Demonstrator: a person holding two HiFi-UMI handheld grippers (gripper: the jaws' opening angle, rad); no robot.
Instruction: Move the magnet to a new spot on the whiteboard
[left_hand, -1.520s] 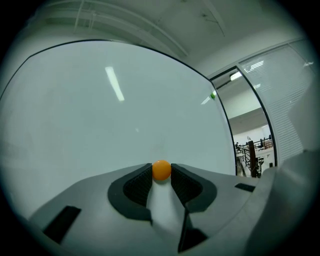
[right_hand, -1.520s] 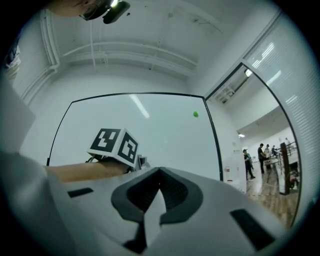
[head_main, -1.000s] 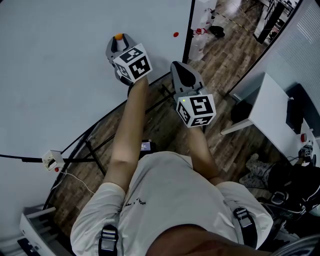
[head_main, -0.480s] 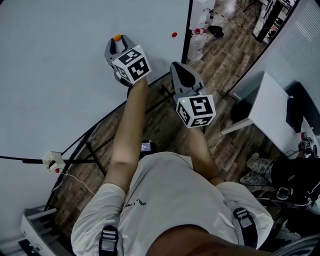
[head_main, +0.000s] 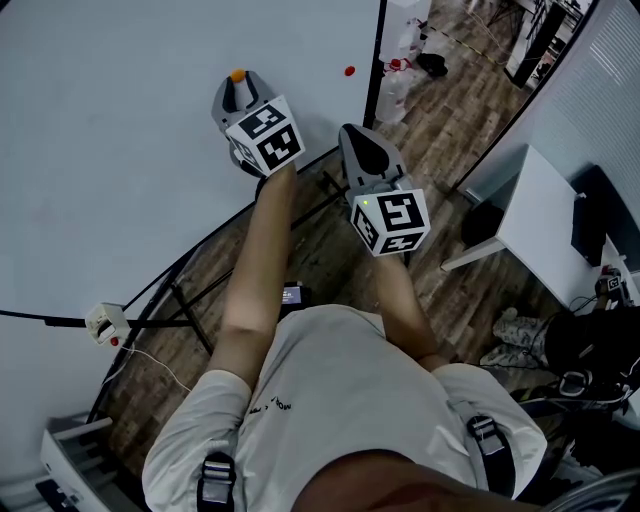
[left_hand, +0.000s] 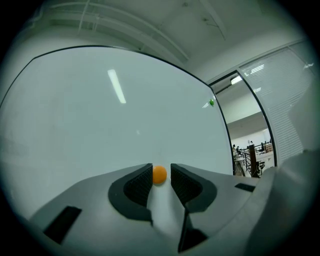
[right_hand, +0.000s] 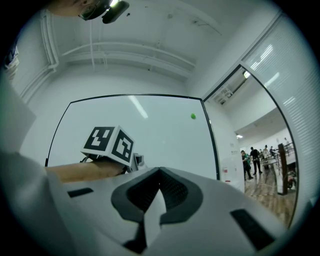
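Note:
A small orange magnet (head_main: 237, 75) sits on the whiteboard (head_main: 100, 130) near its right side. My left gripper (head_main: 237, 84) points level at the board with the magnet right at its tips. In the left gripper view the orange magnet (left_hand: 159, 174) lies between the two ribbed pads (left_hand: 139, 186), which hug its sides closely. My right gripper (head_main: 362, 150) hangs just right of and below the left one, off the board, and holds nothing. Seen in the right gripper view, its jaws (right_hand: 159, 172) meet at the tips.
A second small magnet, red (head_main: 349, 71), sits on the board near its black right frame (head_main: 380, 50). A white desk (head_main: 540, 215) stands at the right. The board's stand legs (head_main: 190, 300) and a small white device (head_main: 103, 321) are below.
The left gripper's marker cube has shifted slightly down in the picture. The orange magnet keeps its place on the board. The right gripper has not moved.

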